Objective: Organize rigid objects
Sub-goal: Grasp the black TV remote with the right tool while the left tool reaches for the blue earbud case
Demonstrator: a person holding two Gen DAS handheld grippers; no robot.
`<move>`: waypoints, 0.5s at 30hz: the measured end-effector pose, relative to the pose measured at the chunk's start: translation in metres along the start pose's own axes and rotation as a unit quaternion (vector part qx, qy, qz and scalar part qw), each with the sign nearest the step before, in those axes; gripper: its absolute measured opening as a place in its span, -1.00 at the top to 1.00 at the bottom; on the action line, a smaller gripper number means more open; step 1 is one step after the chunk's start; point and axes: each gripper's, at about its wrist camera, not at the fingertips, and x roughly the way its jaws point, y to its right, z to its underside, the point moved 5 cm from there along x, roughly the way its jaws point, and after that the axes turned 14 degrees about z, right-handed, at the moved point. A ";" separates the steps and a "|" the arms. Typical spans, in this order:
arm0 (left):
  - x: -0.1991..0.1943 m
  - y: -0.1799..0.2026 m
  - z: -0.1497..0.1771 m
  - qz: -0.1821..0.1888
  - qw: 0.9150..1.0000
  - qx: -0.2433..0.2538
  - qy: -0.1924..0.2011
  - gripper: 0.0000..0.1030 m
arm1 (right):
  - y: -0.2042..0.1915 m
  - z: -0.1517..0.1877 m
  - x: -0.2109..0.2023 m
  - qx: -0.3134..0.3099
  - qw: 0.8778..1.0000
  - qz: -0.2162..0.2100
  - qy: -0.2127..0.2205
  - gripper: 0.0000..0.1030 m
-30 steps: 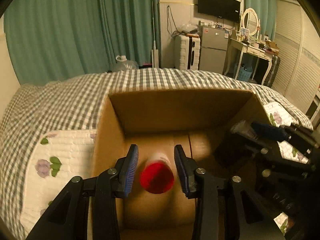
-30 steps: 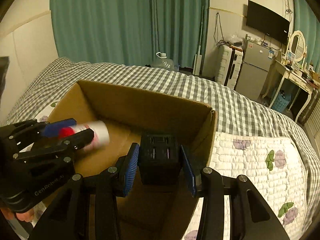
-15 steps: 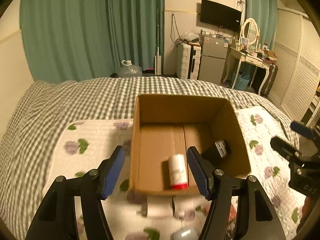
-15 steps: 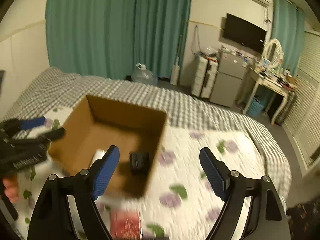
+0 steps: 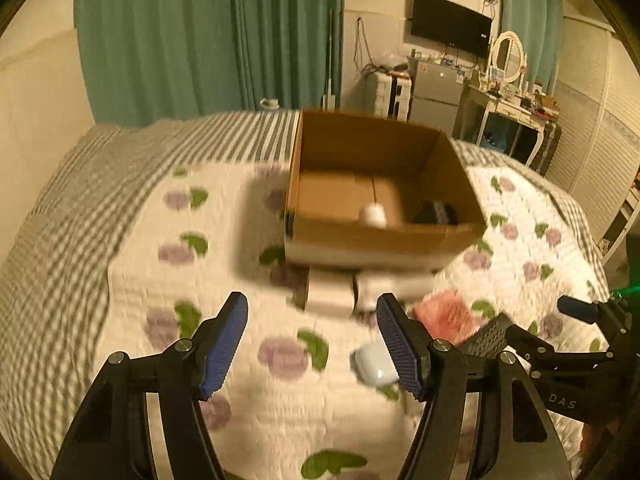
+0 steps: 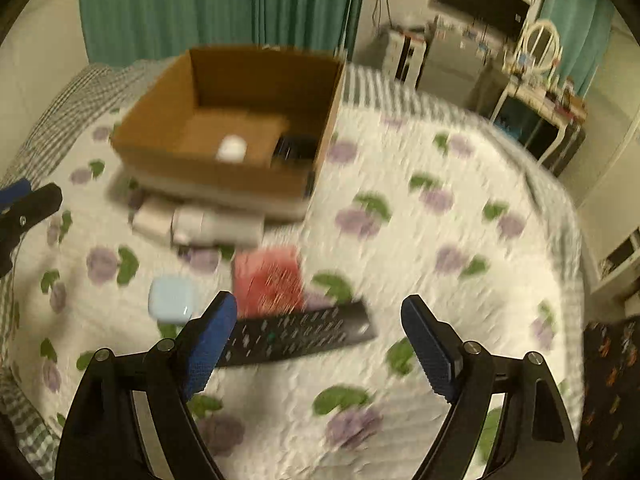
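- The left hand-held gripper (image 5: 312,344) hovered above the floral quilt (image 5: 168,272) with its blue-padded jaws spread wide and nothing between them; the right hand-held gripper (image 6: 318,344) hung likewise over the quilt, jaws wide apart and empty.
- The cardboard box (image 6: 208,170) sat on the quilt beyond both grippers, its top open; inside lay a white cylinder (image 6: 232,148) near the front wall and, just beside it toward the right corner, a black block (image 6: 296,148); both pictures were smeared, so finer detail could not be made out.
- Just in front of the box lay two pale boxes (image 6: 200,222) side by side, touching or nearly touching its front wall.
- Nearer the cameras, a red packet (image 6: 268,280) lay flat on the quilt; a black remote control (image 6: 300,332) lay crosswise just below it, one end passing behind the right gripper's left finger (image 6: 208,340).
- A pale blue rounded case (image 6: 172,300) rested to the left of the red packet, apart from it; in the left wrist view it showed partly behind the right-hand finger (image 5: 400,352).
- A grey checked bedspread (image 5: 80,184) edged the quilt.
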 end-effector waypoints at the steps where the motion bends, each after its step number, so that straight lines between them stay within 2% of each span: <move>1: 0.002 -0.002 0.005 -0.002 1.000 -0.003 -0.003 -0.35 | -0.004 0.008 0.006 0.003 1.000 -0.005 -0.010 -0.64; 4: 0.018 -0.009 0.023 0.000 1.000 -0.016 -0.023 -0.35 | -0.011 0.026 0.023 0.021 0.999 -0.003 -0.042 -0.64; 9: 0.037 -0.014 0.037 0.001 0.999 -0.015 -0.039 -0.35 | -0.012 0.030 0.050 0.060 0.995 0.005 -0.084 -0.64; 13: 0.048 -0.017 0.043 0.009 0.999 -0.016 -0.051 -0.35 | -0.012 0.034 0.071 0.103 0.987 -0.020 -0.123 -0.64; 15: 0.053 -0.019 0.046 0.013 0.998 -0.018 -0.057 -0.35 | -0.015 0.034 0.077 0.117 0.985 -0.030 -0.127 -0.64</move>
